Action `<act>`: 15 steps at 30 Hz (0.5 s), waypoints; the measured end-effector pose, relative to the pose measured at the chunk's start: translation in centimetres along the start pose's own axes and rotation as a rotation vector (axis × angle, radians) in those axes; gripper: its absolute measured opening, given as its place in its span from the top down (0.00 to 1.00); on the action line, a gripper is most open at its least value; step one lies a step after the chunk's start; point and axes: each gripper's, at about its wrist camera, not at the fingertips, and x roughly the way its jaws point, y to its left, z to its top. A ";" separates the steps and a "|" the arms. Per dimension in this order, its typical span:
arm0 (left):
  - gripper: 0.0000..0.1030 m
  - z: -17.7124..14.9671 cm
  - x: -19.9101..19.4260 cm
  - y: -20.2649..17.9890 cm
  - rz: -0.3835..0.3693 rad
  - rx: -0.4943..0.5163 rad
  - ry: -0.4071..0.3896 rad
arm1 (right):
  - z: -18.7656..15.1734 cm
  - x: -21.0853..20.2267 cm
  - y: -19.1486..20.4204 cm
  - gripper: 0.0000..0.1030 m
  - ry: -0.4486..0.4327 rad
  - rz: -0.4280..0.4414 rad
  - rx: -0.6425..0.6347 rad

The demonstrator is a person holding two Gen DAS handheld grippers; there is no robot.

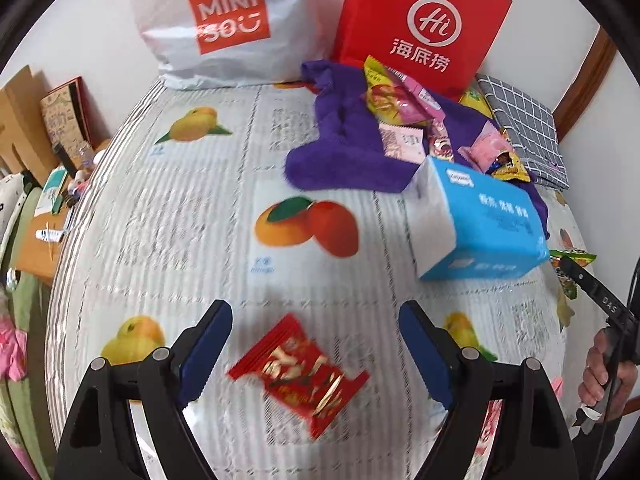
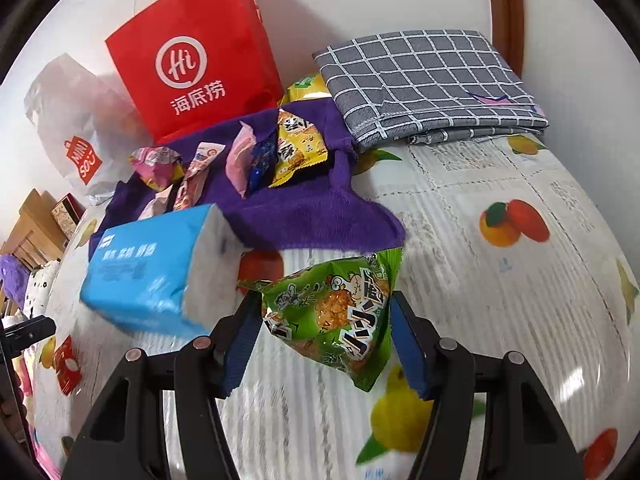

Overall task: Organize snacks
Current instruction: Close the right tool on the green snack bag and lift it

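Note:
A red snack packet (image 1: pixel 298 376) lies on the fruit-print cloth between the open fingers of my left gripper (image 1: pixel 316 320), which touch nothing. It also shows in the right wrist view (image 2: pixel 67 365). My right gripper (image 2: pixel 323 320) is shut on a green snack packet (image 2: pixel 332 312) and holds it above the cloth; the packet also shows in the left wrist view (image 1: pixel 570 266). Several more snack packets (image 1: pixel 404 116) lie on a purple towel (image 1: pixel 344 148) at the back; they also show in the right wrist view (image 2: pixel 288 148).
A blue tissue pack (image 1: pixel 476 224) lies in front of the towel. A red paper bag (image 1: pixel 420 24) and a white MINISO bag (image 1: pixel 228 24) stand against the wall. A folded grey checked cloth (image 2: pixel 424 84) lies at the back right. Cluttered furniture (image 1: pixel 36 184) stands left.

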 end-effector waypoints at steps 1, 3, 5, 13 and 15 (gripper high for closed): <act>0.18 -0.3 0.0 0.2 0.000 -0.002 0.004 | -0.3 -0.3 0.1 0.40 0.001 0.003 -0.003; 0.18 -1.1 0.1 0.5 0.001 -0.007 0.013 | -0.9 -0.8 0.5 0.40 0.002 0.007 -0.010; 0.18 -1.7 0.4 0.7 -0.010 -0.011 0.028 | -1.4 -1.2 0.8 0.40 0.004 0.004 -0.014; 0.23 -3.8 1.7 -0.3 -0.080 0.001 0.062 | -3.4 -2.9 2.2 0.40 0.000 0.018 -0.047; 0.27 -3.9 1.7 -0.9 -0.092 0.016 0.056 | -3.8 -3.2 2.7 0.40 -0.008 0.002 -0.072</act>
